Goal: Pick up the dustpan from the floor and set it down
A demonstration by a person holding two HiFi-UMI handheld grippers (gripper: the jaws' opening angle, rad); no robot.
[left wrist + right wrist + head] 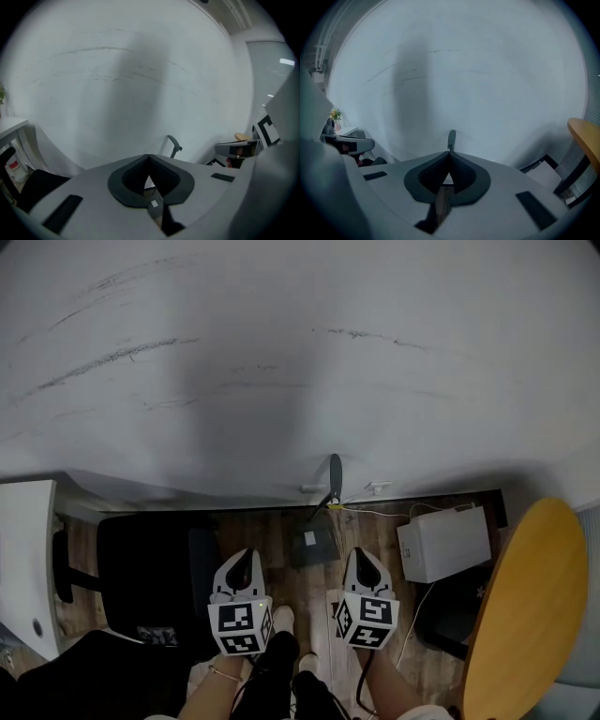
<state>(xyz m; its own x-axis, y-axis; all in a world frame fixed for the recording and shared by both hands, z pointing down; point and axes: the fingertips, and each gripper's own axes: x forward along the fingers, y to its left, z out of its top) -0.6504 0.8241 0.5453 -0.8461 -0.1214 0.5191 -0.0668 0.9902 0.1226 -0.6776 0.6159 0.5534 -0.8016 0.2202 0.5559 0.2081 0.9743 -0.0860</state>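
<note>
Left tool (246, 557) and right tool (362, 559) both pinched closed, empty; dustpan (315, 547) on the floor at 12 o'clock by the wall, probably light stiff plastic, so I'd grab its upright handle (335, 479).

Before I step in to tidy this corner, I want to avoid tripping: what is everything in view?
dustpan: one, dark grey, on floor against wall, handle up
box: one, white, on floor right of dustpan
chair: one, black, left
desk: one, white, far left
round table: one, tan, far right
left claw: one, grey-white, shut, empty, low centre
right claw: one, grey-white, shut, empty, beside it
</note>
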